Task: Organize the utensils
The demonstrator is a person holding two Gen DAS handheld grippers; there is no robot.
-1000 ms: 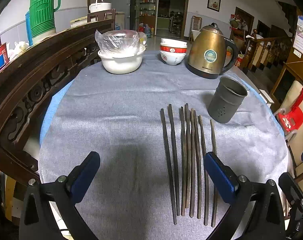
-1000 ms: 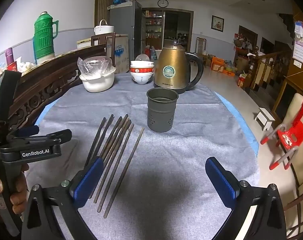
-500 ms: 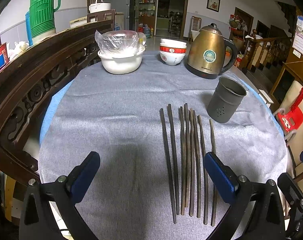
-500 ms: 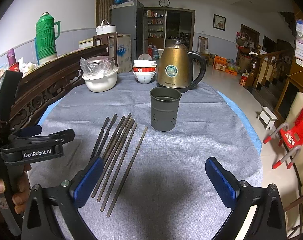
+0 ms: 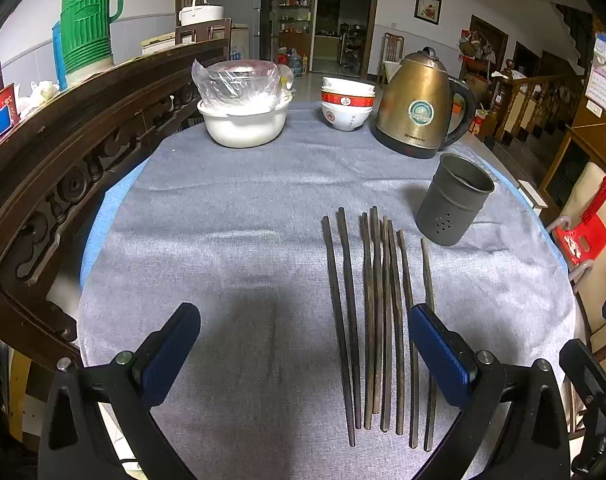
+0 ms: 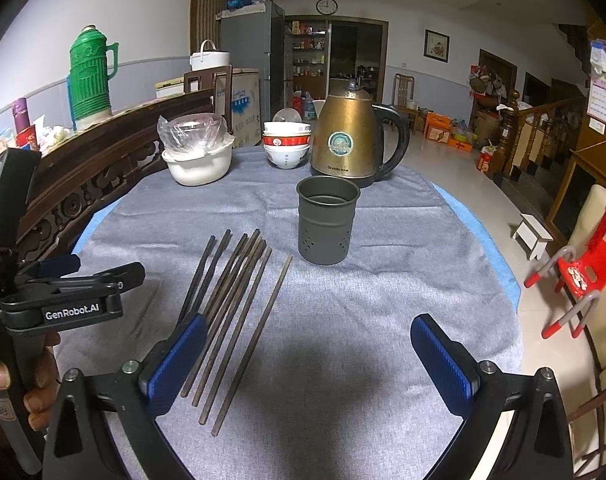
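Several dark chopsticks (image 5: 377,312) lie side by side on the grey tablecloth (image 5: 223,240), pointing away from me. A dark grey perforated holder cup (image 5: 453,199) stands upright just beyond them to the right, empty as far as I see. My left gripper (image 5: 303,352) is open above the cloth's near edge, its right finger over the rightmost sticks. In the right wrist view the chopsticks (image 6: 235,312) run diagonally left of centre and the cup (image 6: 327,220) stands ahead. My right gripper (image 6: 309,360) is open, holding nothing, its left finger over the sticks' near ends.
A gold kettle (image 5: 417,106), stacked red-and-white bowls (image 5: 347,104) and a white bowl under plastic wrap (image 5: 243,116) stand at the table's far side. A carved wooden rail (image 5: 63,160) runs along the left. A hand holds the left gripper body (image 6: 63,304).
Both views have shifted slightly: the right gripper rose and drew back a little, so the cup and chopsticks sit lower in its view. Nothing on the table has moved.
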